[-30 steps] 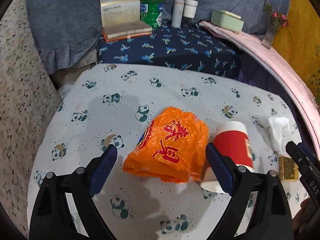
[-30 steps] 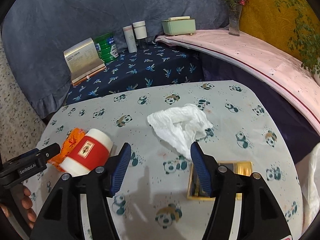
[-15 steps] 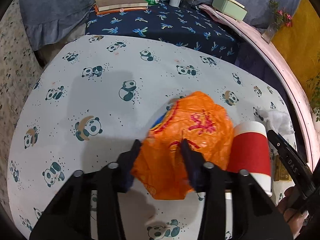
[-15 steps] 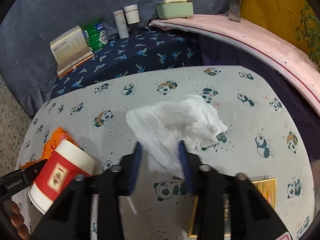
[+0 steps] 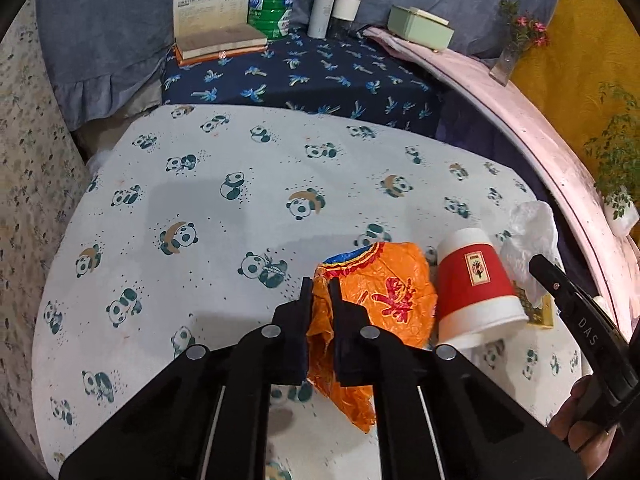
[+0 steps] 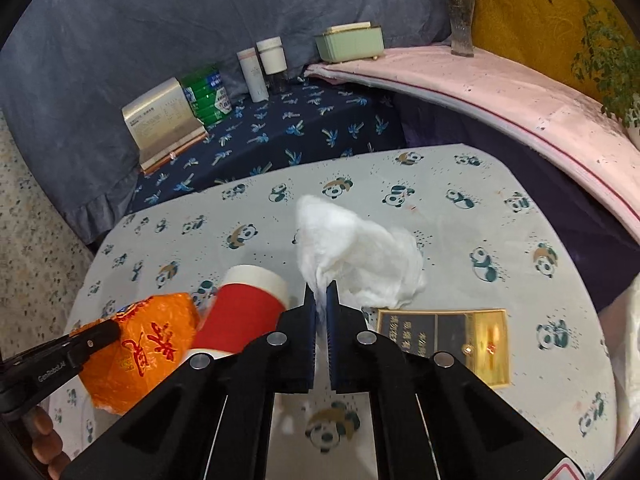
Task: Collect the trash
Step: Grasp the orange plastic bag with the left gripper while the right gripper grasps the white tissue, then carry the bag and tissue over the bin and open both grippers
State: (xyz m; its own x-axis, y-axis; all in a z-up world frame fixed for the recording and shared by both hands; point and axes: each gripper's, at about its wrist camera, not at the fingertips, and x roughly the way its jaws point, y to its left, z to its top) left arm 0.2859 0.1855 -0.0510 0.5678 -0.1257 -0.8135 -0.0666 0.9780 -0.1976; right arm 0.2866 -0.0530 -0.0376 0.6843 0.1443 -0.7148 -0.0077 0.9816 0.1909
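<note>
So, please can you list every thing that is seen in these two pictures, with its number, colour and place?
orange bag: 1, orange, crumpled, front of table, pinched in left gripper
tissue: 1, white, mid table, pinched in right gripper
paper cup: 1, red and white, on its side between bag and tissue
flat box: 1, black and gold, on table beside tissue
tablecloth: 1, white with pandas
book box: 1, cream, back shelf
can: 1, green, back shelf
bottles: 2, white, back shelf
case: 1, pale green, pink ledge
vase: 1, clear, red flowers, pink ledge
left gripper: black, closing on bag
right gripper: black, shut on tissue
</note>
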